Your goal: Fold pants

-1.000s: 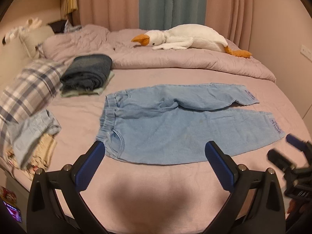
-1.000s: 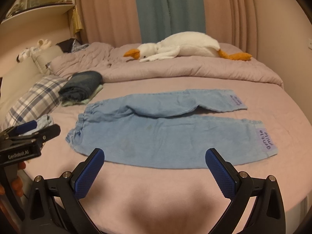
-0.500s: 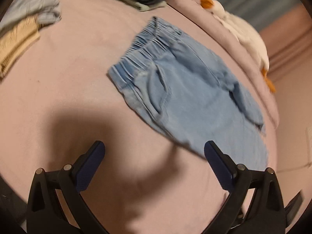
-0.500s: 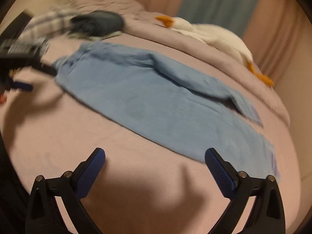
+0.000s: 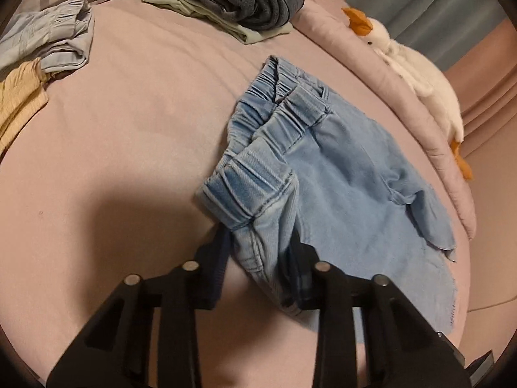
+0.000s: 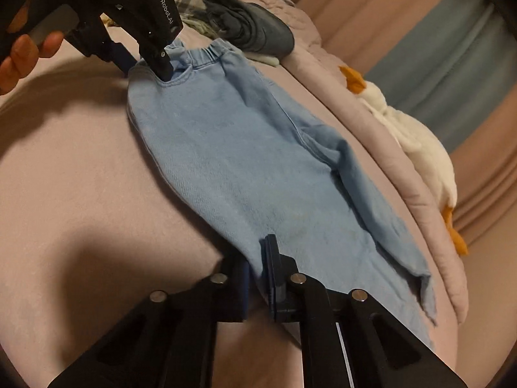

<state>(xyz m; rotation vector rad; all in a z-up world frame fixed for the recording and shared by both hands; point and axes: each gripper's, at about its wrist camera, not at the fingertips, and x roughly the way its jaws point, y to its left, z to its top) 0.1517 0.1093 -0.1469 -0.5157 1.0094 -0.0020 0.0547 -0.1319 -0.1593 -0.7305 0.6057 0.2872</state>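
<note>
Light blue denim pants (image 5: 349, 174) lie on the pink bed (image 5: 129, 129), also seen in the right wrist view (image 6: 232, 148). My left gripper (image 5: 258, 258) is shut on the near corner of the elastic waistband, which is bunched and lifted a little. It also shows in the right wrist view (image 6: 152, 64), clamped on the waistband corner. My right gripper (image 6: 258, 271) is shut on the near edge of the front leg, about midway along it. The hems lie beyond at the right.
A folded stack of dark jeans on green cloth (image 5: 239, 3) sits at the back. Loose pale blue and yellow garments (image 5: 42, 51) lie at the left by a plaid pillow. A plush goose (image 5: 416, 74) rests on the rolled duvet behind the pants.
Both grippers dropped to the pants and closed from open: the left on the waistband corner, the right on the near leg edge. The waistband has bunched up.
</note>
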